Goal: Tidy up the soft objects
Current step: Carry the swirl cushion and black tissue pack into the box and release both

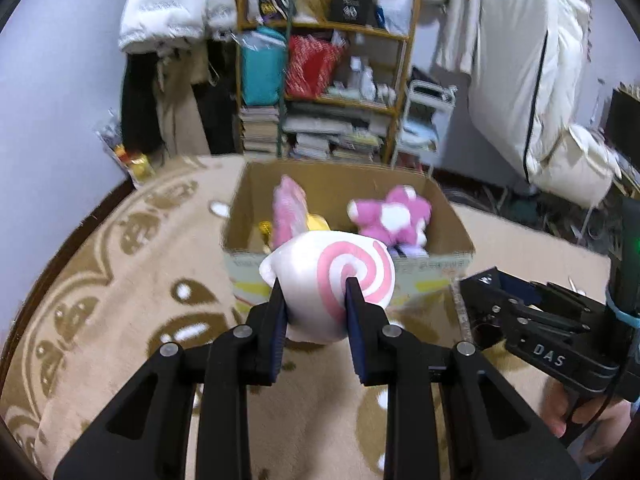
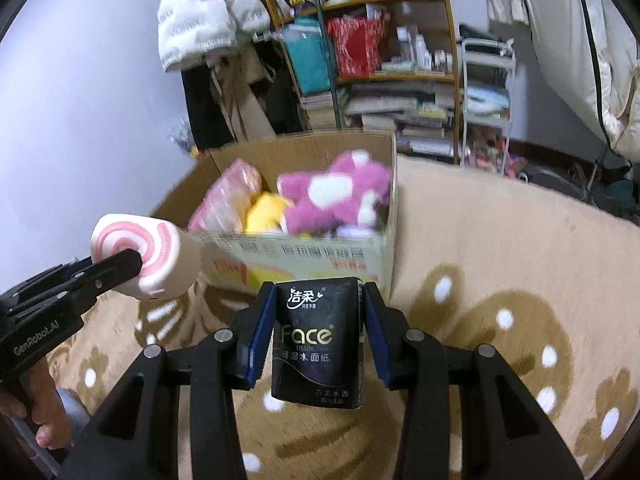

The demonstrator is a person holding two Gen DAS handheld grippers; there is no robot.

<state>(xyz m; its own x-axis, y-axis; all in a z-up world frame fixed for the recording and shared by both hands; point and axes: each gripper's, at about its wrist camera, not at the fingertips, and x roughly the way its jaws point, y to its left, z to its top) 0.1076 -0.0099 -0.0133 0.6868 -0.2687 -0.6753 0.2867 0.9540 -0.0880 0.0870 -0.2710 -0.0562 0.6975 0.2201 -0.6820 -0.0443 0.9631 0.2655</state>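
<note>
My left gripper [image 1: 314, 294] is shut on a white plush roll with a pink spiral [image 1: 332, 276] and holds it above the rug, just before the cardboard box [image 1: 452, 220]. The roll also shows in the right wrist view [image 2: 148, 256], with the left gripper [image 2: 120, 268] on it. My right gripper [image 2: 318, 304] is shut on a black tissue pack [image 2: 318, 340], held upright near the box's front wall [image 2: 304, 256]. Inside the box lie a purple-and-white plush [image 2: 336, 196], a pink packet [image 2: 228, 196] and a yellow plush [image 2: 266, 212].
A beige rug with brown flower patterns [image 2: 500, 280] covers the floor. Behind the box stand a cluttered wooden shelf [image 1: 320, 80] with books, hanging coats [image 1: 172, 12] and a white metal rack [image 2: 486, 92]. The right gripper [image 1: 532, 328] sits to the right in the left wrist view.
</note>
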